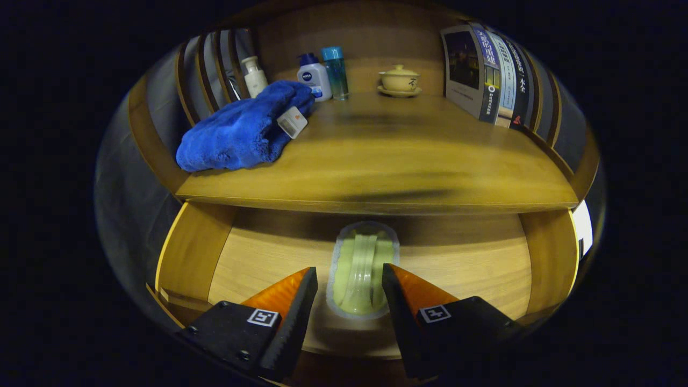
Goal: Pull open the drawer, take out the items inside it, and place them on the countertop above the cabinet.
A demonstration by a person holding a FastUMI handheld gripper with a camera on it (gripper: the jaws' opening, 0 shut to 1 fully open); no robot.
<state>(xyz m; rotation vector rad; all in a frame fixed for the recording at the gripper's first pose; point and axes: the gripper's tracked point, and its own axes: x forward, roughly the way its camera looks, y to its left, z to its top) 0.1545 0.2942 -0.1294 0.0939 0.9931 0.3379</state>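
A pale green packet [363, 271] in a clear, frosted wrapper lies flat on the light wooden floor of the open drawer [462, 258], its far end reaching toward the shadow under the surface; a glossy ridge runs down its middle. The gripper [349, 277] hangs over the drawer with its two orange and black fingers [293, 293] spread apart, one on each side of the packet's near end, and whether the pads touch the wrapper cannot be told; they are not pressed onto it. One packet is the sole item seen in the drawer. Above it, the wooden surface [387, 161] carries one blue towel [242, 131], bunched up near the left rail with a white tag [292, 122] on it. Three bottles stand at the back: a cream pump bottle [254, 76], a white bottle with a blue cap [314, 78] and a slim blue bottle [335, 72] just beside it. To their right sits one cream lidded cup on a saucer [399, 80], and further right a row of about four books [489, 75] stands upright against the side. Dark wooden slats fence the surface on both sides, and the back panel is plain wood in warm, dim light.
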